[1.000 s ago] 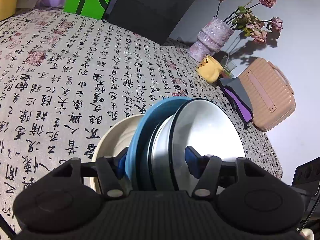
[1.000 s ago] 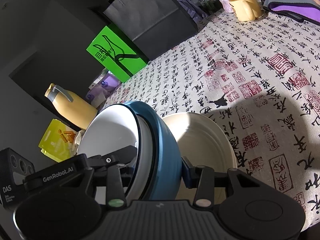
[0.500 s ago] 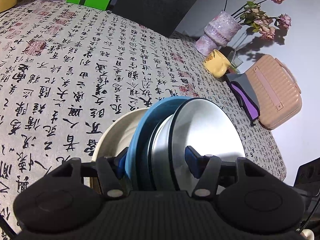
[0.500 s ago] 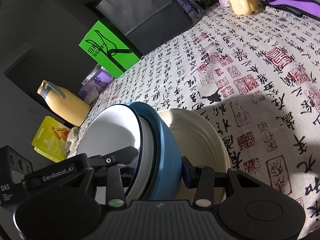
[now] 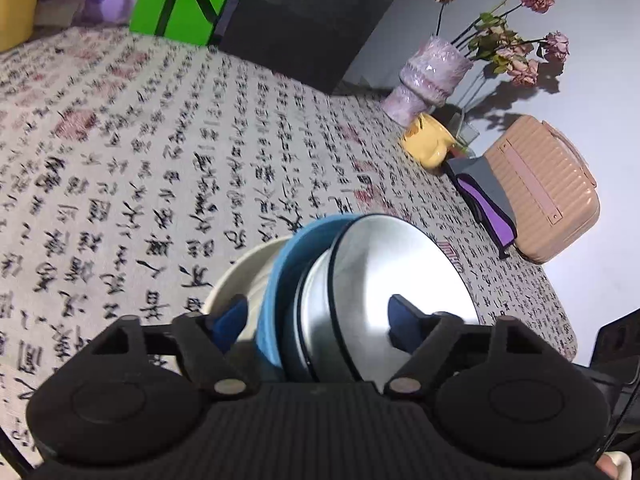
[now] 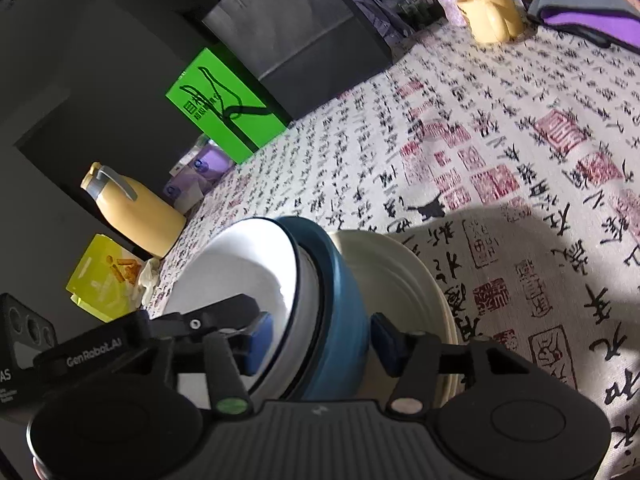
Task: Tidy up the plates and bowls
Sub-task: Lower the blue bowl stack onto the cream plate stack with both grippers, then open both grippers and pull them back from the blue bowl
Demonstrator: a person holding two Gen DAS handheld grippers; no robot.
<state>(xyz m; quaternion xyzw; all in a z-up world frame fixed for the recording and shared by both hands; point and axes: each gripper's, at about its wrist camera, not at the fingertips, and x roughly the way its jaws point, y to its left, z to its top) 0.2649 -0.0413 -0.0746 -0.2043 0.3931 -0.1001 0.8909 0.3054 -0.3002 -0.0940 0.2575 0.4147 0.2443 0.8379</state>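
Both grippers, left gripper (image 5: 316, 318) and right gripper (image 6: 320, 338), are opening around the bowl stack (image 5: 344, 280).

Open tablecloth (image 5: 168, 168) ahead; vase (image 5: 430, 76), yellow mug (image 5: 426, 144), seemingly a pink case (image 5: 548, 188) crowding the far corner.

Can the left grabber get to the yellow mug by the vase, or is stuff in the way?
Probably yes. The left gripper is opening around the stacked bowls, pads off them. Beyond them only bare tablecloth lies before the yellow mug.

Hard side light, motion-blurred fisheye edges
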